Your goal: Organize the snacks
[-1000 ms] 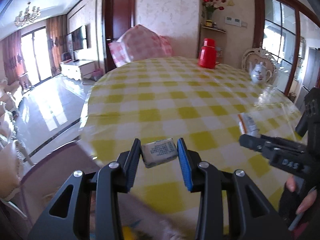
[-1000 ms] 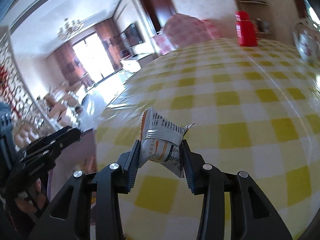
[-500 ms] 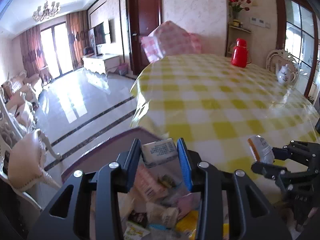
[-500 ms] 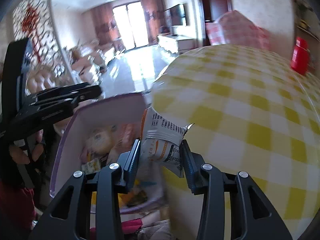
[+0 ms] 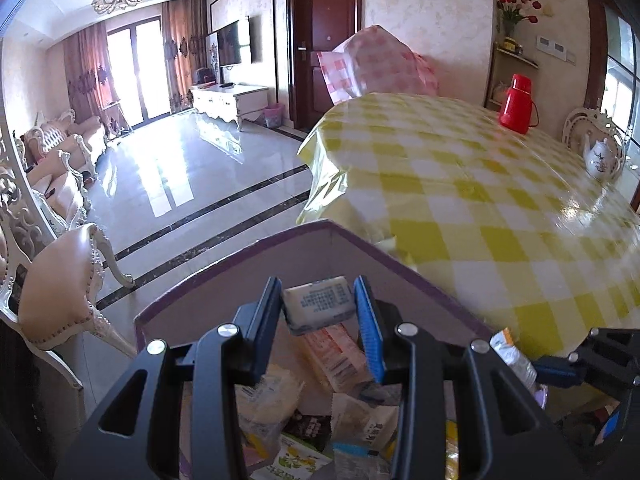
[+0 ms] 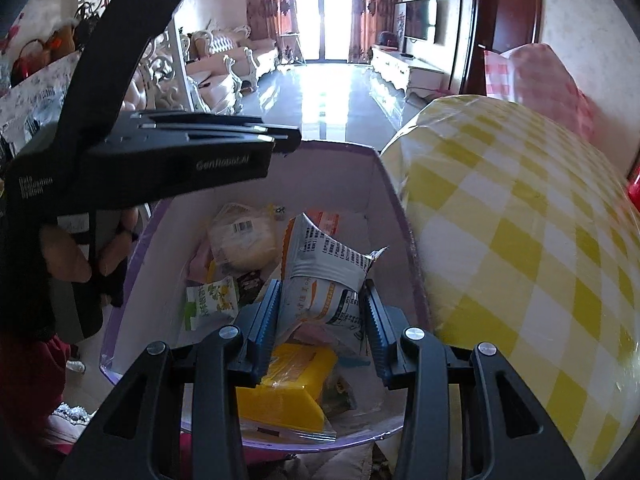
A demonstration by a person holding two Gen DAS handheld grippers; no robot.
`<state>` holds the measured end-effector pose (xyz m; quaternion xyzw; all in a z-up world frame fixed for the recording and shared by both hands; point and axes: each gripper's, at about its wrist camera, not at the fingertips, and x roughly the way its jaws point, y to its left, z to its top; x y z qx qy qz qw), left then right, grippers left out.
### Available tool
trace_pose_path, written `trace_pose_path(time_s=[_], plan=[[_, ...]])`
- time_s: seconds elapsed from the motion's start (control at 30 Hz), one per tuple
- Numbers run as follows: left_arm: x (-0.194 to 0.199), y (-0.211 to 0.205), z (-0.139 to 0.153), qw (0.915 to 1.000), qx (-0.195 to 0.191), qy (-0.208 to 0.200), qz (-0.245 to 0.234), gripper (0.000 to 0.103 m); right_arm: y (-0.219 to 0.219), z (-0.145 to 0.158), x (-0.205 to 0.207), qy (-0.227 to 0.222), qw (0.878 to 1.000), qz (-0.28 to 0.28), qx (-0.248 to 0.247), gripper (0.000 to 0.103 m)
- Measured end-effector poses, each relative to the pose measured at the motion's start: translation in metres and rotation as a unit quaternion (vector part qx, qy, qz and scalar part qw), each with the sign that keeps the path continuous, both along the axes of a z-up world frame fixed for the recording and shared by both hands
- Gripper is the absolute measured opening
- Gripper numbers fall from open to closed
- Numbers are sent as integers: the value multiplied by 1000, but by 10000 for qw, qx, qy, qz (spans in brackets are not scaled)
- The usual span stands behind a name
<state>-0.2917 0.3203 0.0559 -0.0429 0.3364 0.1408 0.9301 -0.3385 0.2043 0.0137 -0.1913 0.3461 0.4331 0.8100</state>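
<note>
My left gripper (image 5: 318, 306) is shut on a small white snack packet with blue print (image 5: 320, 302), held above a purple-rimmed box (image 5: 224, 266) full of snacks. My right gripper (image 6: 322, 312) is shut on a crumpled white-and-orange snack pouch (image 6: 324, 280), also over that box (image 6: 384, 184). Inside lie a yellow pack (image 6: 288, 384), a bun in clear wrap (image 6: 242, 240), a green-printed sachet (image 6: 210, 300) and other packets. The left gripper's body (image 6: 160, 160) and the hand on it (image 6: 68, 256) show at the left of the right wrist view. The right gripper's tip with its pouch (image 5: 516, 360) shows at the lower right of the left wrist view.
The box sits beside a table with a yellow checked cloth (image 5: 480, 208). On the table stand a red flask (image 5: 518, 104) and a white teapot (image 5: 600, 160). A cream chair (image 5: 60, 276) is to the left, with shiny tiled floor (image 5: 180, 184) beyond.
Both grippers swung left off the table and down over the purple box, each keeping its packet. The right gripper rolled as it went.
</note>
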Motion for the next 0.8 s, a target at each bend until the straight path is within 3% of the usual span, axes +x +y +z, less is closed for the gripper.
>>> trace_pose_path(time_s=[0.23,0.33,0.37,0.43,0.47,0.6,0.7,0.8], plan=[[-1,1,3,10000,-3,-59,59,38,3,-2,-1,24,9999,94,-71,40],[-3,3,6,9998,-61,-187,79,43,4,-3,0,75,9999,123,-95,48],[-6,5,9,9994,-122,-333,58,65,5,-3,0,77,9998,130,-103,56],[-13,7,16,9977,-156,-648,112,95,6,-2,0,66,9997,181,-149,66],[-15,7,19,9971,-141,-735,142,101,6,-1,0,13,9996,206,-195,75],[-14,11,26,9981,-141,-564,224,101,4,9,1,-110,9991,280,-284,87],[-17,12,32,9968,-184,-646,433,101,-1,21,6,-32,9993,292,-222,87],[-18,13,36,9959,-112,-443,787,101,-5,28,14,209,9995,112,-191,87]])
